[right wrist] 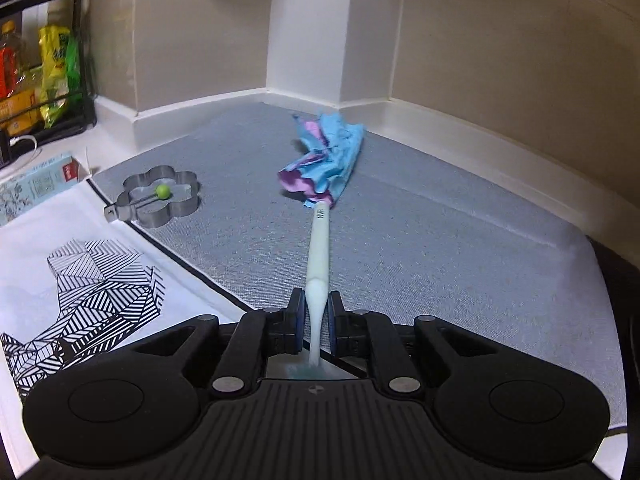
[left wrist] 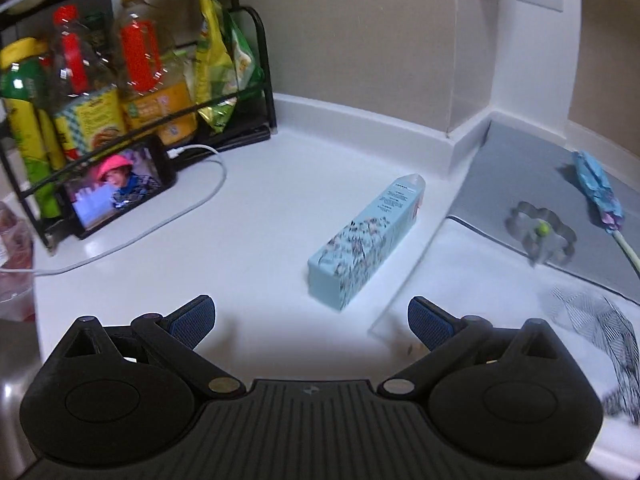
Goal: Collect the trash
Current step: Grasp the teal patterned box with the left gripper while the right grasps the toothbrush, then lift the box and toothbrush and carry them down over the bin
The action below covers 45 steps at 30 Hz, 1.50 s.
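White duster handle [right wrist: 319, 256] sits clamped in right gripper [right wrist: 314, 320], pads pressed on both sides; blue/purple head [right wrist: 326, 156] lies at 12 o'clock on grey mat [right wrist: 440, 220]. Left gripper [left wrist: 311, 322] hangs w/ jaws wide apart, nothing between. Pale blue box [left wrist: 362, 240] lies on white counter [left wrist: 260, 216] at its 12 o'clock, flower-shaped metal ring [left wrist: 540, 236] at 2 o'clock.

Left hand-held gripper [left wrist: 311, 322] gapes — blue carton [left wrist: 366, 240] lies just ahead.
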Motion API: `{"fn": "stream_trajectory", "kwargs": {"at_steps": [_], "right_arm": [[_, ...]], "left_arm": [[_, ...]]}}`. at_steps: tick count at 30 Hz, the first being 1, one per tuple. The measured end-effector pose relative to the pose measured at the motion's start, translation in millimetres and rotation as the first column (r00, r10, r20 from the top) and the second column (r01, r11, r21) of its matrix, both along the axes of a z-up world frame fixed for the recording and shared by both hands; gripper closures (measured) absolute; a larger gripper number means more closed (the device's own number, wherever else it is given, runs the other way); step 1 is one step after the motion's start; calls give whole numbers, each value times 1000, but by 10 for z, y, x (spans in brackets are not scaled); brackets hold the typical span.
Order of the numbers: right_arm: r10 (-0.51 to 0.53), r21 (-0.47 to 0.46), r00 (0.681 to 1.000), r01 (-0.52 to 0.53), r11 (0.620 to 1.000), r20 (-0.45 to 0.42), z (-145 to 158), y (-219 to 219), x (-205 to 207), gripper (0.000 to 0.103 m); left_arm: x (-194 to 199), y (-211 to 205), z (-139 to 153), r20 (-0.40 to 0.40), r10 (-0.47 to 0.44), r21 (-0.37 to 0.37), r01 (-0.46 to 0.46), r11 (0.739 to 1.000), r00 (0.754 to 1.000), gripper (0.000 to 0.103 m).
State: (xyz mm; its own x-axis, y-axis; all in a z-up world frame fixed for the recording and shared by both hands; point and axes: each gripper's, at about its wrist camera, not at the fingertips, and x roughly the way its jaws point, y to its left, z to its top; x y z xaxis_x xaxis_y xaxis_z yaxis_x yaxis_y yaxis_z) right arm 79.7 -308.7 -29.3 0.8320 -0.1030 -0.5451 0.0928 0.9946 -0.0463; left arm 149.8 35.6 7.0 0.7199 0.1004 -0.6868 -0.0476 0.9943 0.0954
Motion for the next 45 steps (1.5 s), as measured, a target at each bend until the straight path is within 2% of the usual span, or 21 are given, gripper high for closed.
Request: {"fn": "stream_trajectory", "kwargs": {"at_steps": [9,14,16,17,18,23,26,35,41,45], "right_arm": [[44,-17,999,-44,999,-3,-16,26,-32,89],[49,-43,999,-49,998,-5,-12,69,4,88],[58,-57,998,-58,997,-6,-13,95,-4,88],[65,-60,998,-65,996,-5,-12,109,-11,88],[75,-62,997,-75,995,-4,-12,120,-24,89],[102,-41,995,-101,994,19,16,189,-122,90],[114,-44,992,-112,993,45,81,265,-228,90],[153,-53,982,-148,988,113,307,487,-721,90],[143,-65,985,-137,988,101,308,551,-895,90],[145,-55,981,-139,989,126,392,566,-1087,90]], "left_arm": [[637,-115,-242,-52,-19,23,20,1000,998,0],[764,-134,-323,-92,4,-17,-6,1000,996,1],[754,-108,-298,-102,34,-37,-38,999,994,32],[736,-83,-280,-108,45,-61,-52,997,993,57],[710,-60,-260,-112,43,-90,-54,994,993,71],[493,-44,-120,-65,54,-69,-58,996,996,73],[288,-6,11,-47,57,-84,-61,995,997,73],[-706,-32,329,9,45,-18,-45,999,999,73],[-1345,-50,372,2,28,2,-28,1000,1000,73],[-1711,-39,363,-41,31,-10,-32,999,999,73]]}}
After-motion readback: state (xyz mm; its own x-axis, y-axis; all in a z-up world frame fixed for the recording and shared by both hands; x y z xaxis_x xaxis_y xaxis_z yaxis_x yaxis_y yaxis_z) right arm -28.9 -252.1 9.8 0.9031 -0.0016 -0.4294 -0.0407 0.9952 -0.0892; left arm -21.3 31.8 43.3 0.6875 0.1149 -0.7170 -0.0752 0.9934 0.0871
